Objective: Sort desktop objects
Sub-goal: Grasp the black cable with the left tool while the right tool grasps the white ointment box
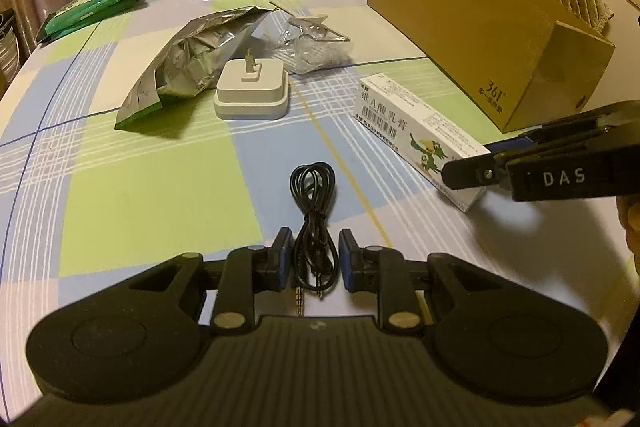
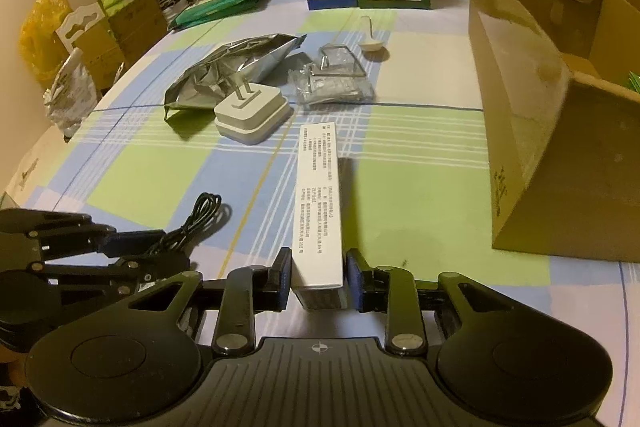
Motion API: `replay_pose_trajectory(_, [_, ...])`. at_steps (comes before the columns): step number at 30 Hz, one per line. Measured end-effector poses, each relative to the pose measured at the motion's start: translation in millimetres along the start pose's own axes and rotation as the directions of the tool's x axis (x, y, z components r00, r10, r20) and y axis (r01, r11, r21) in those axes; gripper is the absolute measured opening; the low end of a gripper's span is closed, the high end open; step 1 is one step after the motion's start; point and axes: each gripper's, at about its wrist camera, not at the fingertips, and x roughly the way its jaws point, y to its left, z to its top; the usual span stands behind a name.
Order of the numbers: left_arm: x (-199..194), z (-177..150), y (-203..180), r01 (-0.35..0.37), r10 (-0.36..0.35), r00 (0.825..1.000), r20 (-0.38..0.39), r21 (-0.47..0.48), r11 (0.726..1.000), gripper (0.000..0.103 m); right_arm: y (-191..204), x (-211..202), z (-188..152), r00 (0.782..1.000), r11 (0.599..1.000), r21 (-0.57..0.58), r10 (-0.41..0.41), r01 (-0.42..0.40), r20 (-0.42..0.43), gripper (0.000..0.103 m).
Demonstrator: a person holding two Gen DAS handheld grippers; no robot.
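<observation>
While the left wrist view looks down its own fingers, the left gripper (image 1: pixel 311 259) sits low over the green, blue and white checked tablecloth (image 1: pixel 160 195) with its blue-padded fingers apart, one on each side of the coiled black audio cable (image 1: pixel 314 227); neither pad seems to touch it. Beyond lie a white wall charger with upturned prongs (image 1: pixel 252 93), a crumpled silver foil pouch (image 1: pixel 188 59), a clear plastic bag of small parts (image 1: pixel 320 47) and an open brown cardboard box (image 1: pixel 492 39). At the right edge the right gripper (image 1: pixel 468 173) reaches onto the near end of a long white medicine carton printed with a green cartoon bird (image 1: pixel 412 131).

From the right wrist view, that carton (image 2: pixel 318 211) lies flat on the cloth, its near end between the right gripper's (image 2: pixel 319 277) fingers. The left pad looks pressed against it; a sliver of gap shows at the right, so the fingers are near closing rather than clearly clamped. The cardboard box (image 2: pixel 540 155) stands to the right, its opening facing up.

Risks, as I judge them: closing on the cable's loose strands may catch only one loop, letting the coil unravel or drag. Gripped at its very end, the long carton could pivot, droop or slip when lifted, and might clip the box wall.
</observation>
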Motion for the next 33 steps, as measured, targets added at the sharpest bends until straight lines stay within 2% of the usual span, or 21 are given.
replay_pose_trajectory(6, [6,4,-1,-0.006,0.006,1.0,0.016,0.014,1.0,0.028,4,5,4,1.0,1.0,-0.02,-0.007,0.007,0.011,0.034])
replay_pose_trajectory(11, [13,9,-3,-0.029,0.028,0.999,0.028,0.027,0.999,0.028,6,9,7,1.0,0.999,-0.039,-0.016,0.017,0.013,0.036])
replay_pose_trajectory(13, [15,10,-6,-0.046,0.045,0.999,0.029,0.045,0.998,0.025,5,10,7,1.0,0.999,-0.039,-0.019,0.02,0.012,0.036])
replay_pose_trajectory(14, [14,11,-7,-0.05,0.049,0.998,0.028,0.049,0.998,0.012,5,10,8,1.0,0.999,-0.038,-0.021,0.021,0.011,0.036])
replay_pose_trajectory(15, [14,11,-8,-0.053,0.052,0.998,0.022,0.048,0.997,0.011,4,10,8,1.0,0.999,-0.037,-0.02,0.021,0.011,0.036])
replay_pose_trajectory(18, [11,11,-11,-0.067,0.066,0.998,0.013,0.054,0.996,0.01,4,10,9,1.0,0.999,-0.039,-0.019,0.02,0.013,0.036])
replay_pose_trajectory(27, [-3,13,-11,-0.047,0.045,0.998,0.051,0.033,0.998,0.01,5,14,12,0.999,0.998,-0.052,-0.033,0.034,0.022,0.036])
replay_pose_trajectory(33, [-2,13,-8,-0.025,0.024,0.999,0.04,0.005,1.0,0.01,6,19,14,0.999,0.997,-0.063,-0.041,0.042,0.02,0.036])
